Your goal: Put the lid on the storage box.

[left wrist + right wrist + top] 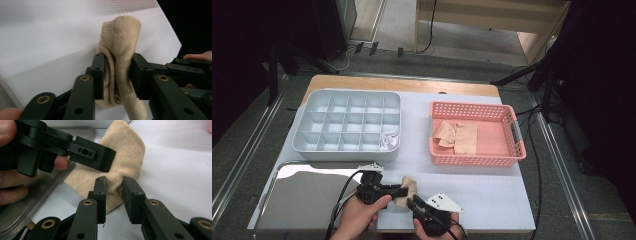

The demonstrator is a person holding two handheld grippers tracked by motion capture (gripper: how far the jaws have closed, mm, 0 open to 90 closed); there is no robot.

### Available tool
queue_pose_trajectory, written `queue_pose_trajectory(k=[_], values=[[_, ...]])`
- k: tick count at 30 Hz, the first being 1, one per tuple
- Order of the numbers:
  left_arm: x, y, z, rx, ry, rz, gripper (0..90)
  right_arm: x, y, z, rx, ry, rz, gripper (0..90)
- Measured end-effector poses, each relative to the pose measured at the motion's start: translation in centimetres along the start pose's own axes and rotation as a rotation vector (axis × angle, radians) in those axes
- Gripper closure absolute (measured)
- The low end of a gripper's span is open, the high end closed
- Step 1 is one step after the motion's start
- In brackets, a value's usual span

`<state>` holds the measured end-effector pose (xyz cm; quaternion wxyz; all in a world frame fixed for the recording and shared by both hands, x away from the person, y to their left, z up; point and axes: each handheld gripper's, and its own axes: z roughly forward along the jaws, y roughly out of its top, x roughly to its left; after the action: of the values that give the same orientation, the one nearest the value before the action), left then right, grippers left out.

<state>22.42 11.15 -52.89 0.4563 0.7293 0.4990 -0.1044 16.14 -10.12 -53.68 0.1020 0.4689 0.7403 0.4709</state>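
Both grippers meet over one tan sock [406,192] at the near edge of the table [492,200].

Left gripper [117,75]: in the left gripper view the sock stands bunched between the two jaws, with both pads pressing into the knit. Its rounded end rises beyond the fingertips and the rest hangs below them. This gripper is pinching the sock.

Right gripper [113,192]: in the right gripper view a fold of the same sock sits in the gap between the jaws. The cloth touches both pads, but whether they bear on it cannot be told. The left gripper lies just beyond and above these fingertips, across the sock.

Farther ahead of the left gripper stands a grey divided tray [347,125]. Ahead of the right gripper stands a pink basket [475,159] holding more tan cloth pieces [457,137]. A shiny metal sheet [302,195] lies just beside the left gripper, on its outer side.
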Motion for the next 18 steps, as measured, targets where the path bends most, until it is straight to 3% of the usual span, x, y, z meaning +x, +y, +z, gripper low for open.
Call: queue_pose_trajectory(k=[4, 9, 13, 18], values=[[0.01, 0.0, 0.47, 0.017, -0.011, -0.021, 50.8, -0.09, 0.0, -0.03, 0.007, 0.001, 0.002, 73.0], [0.04, 0.1, 0.69, 0.035, -0.035, -0.032, 49.0, -0.1, 0.01, 0.0, 0.004, 0.01, -0.013, 74.3], [0.25, 0.14, 0.88, 0.033, -0.043, -0.068, 58.0, -0.07, 0.0, 0.07, 0.006, 0.012, -0.026, 76.6], [0.27, 0.18, 0.76, 0.025, -0.049, -0.06, 70.2, -0.24, 0.09, 0.17, 0.017, 0.028, -0.024, 79.6]])
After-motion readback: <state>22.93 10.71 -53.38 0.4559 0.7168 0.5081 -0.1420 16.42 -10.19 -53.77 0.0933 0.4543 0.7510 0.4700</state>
